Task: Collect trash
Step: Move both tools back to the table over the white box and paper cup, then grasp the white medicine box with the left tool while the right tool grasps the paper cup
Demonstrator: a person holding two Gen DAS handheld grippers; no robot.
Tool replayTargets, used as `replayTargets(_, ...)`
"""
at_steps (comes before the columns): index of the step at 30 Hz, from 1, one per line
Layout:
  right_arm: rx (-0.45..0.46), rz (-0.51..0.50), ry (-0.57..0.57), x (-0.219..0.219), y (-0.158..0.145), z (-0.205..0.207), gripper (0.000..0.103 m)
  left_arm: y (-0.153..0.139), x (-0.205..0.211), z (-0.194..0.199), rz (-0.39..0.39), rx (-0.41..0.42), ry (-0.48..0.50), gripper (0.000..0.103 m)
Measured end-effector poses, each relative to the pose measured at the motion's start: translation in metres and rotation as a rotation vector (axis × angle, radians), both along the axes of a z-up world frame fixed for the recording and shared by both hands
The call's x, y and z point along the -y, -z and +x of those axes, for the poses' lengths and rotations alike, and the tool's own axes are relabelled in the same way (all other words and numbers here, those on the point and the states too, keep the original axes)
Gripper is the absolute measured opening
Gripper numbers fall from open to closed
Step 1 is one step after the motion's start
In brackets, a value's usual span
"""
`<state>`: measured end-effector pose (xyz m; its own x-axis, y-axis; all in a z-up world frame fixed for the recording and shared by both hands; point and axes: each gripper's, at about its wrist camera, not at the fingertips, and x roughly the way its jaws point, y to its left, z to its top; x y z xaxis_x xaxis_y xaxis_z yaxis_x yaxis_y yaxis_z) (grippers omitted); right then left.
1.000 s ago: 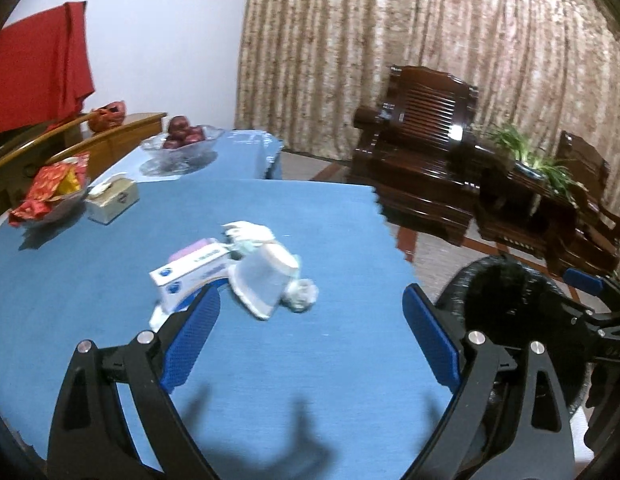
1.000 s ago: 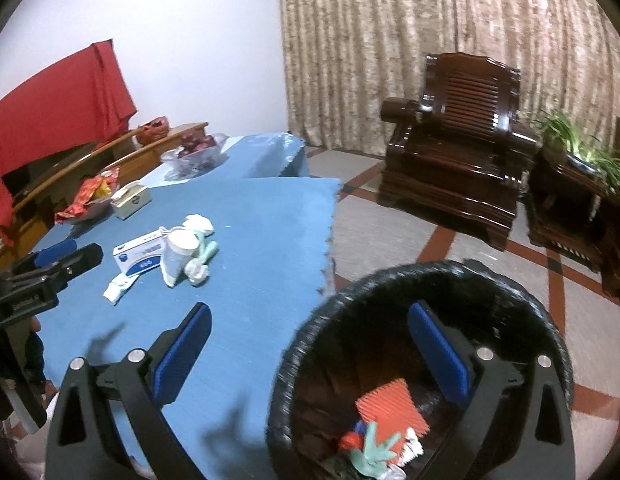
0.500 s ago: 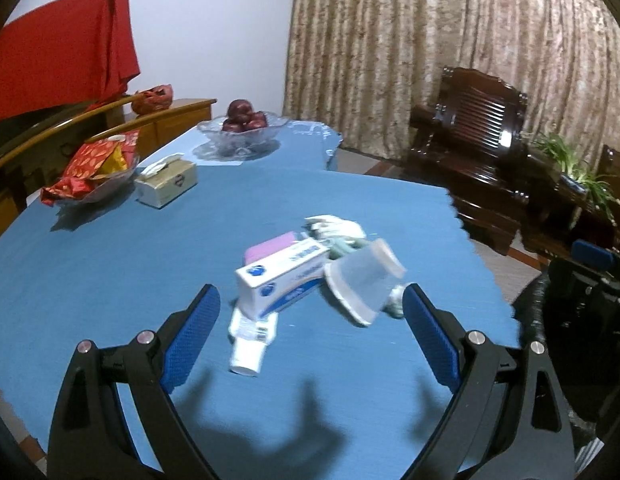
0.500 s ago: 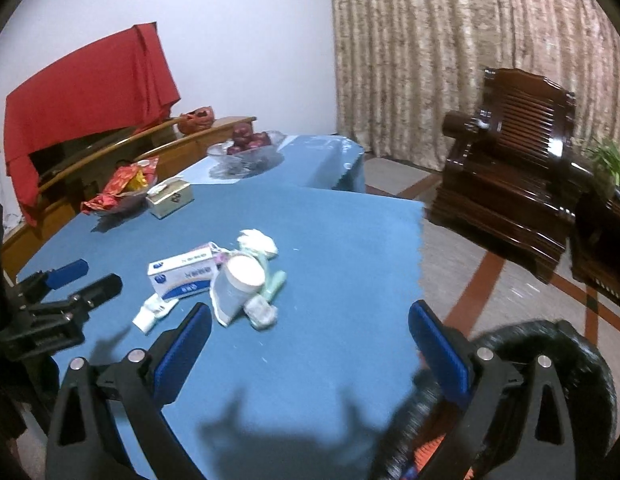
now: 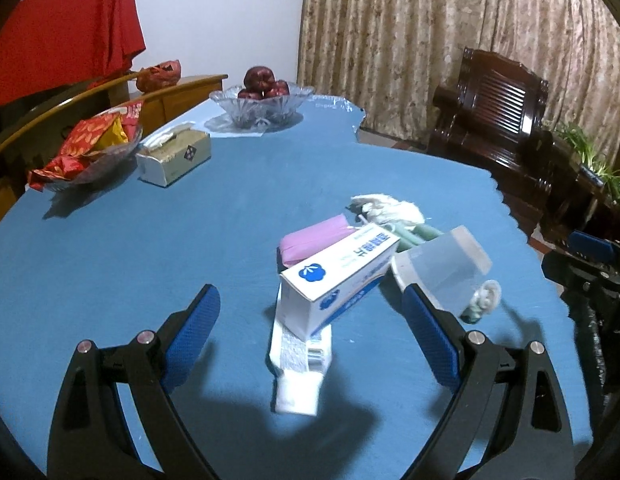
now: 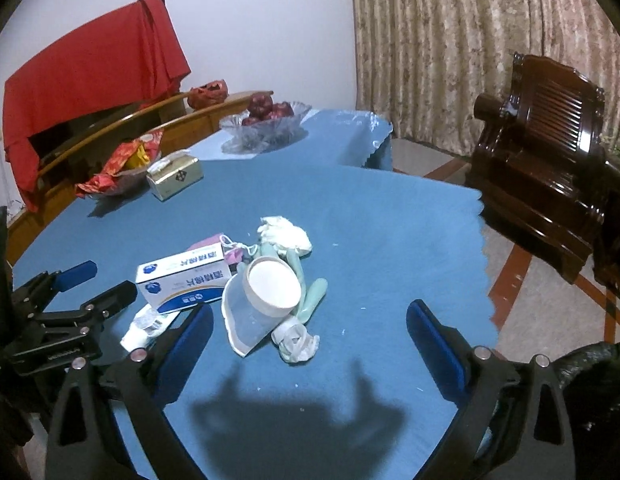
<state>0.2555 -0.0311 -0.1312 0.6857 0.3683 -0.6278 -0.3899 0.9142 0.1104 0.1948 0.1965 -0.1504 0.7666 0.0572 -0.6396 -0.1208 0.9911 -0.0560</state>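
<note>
A heap of trash lies on the blue table [image 5: 110, 248]: a white and blue box [image 5: 337, 276] [image 6: 182, 280], a pink pack [image 5: 313, 238], a flat white wrapper [image 5: 300, 356] under the box, a clear plastic cup [image 5: 441, 272] [image 6: 266, 300] on its side, crumpled white paper [image 5: 385, 208] [image 6: 286, 232] and a pale green glove [image 6: 310, 296]. My left gripper [image 5: 310, 328] is open and empty, its fingers on either side of the box. My right gripper [image 6: 310, 340] is open and empty just in front of the cup. The black trash bin [image 6: 597, 372] shows at the right.
At the table's far side stand a tissue box [image 5: 174, 156], a glass dish of red snack packs [image 5: 90, 148] and a glass bowl of apples [image 5: 262, 96]. A dark wooden armchair [image 5: 497, 112] and a potted plant [image 5: 593, 156] stand to the right, off the table.
Both grippers have swung left, from over the trash bin to the trash heap, and moved closer to it. Both stayed open and empty.
</note>
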Motion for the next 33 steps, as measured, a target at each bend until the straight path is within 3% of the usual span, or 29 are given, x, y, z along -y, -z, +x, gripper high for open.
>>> replayTargets(3,-0.017,-0.006,-0.004,-0.006,0.008,0.009,0.092,0.008,-0.004,0.009,-0.007,-0.014,0.009,0.087)
replayTargets(9,-0.044,-0.030,-0.033,-0.019,0.021,0.021,0.087,0.020,-0.007,0.023,-0.042,-0.031,0.050,0.072)
replayTargets(17,-0.067,-0.027,-0.052,-0.028,0.027,0.030,0.082,0.026,-0.004,0.030,-0.083,-0.025,0.081,0.044)
replayTargets(21,-0.079,-0.033,-0.069,-0.034,0.032,0.034,0.076,0.024,-0.003,0.025,-0.075,-0.009,0.061,0.040)
replayTargets(30,-0.109,-0.008,-0.087,-0.039,0.039,0.043,0.072,0.008,-0.012,0.004,-0.037,0.035,-0.023,0.037)
replayTargets(33,-0.119,-0.001,-0.103,-0.044,0.041,0.046,0.066,0.011,-0.014,0.000,-0.032,0.027,-0.037,0.036)
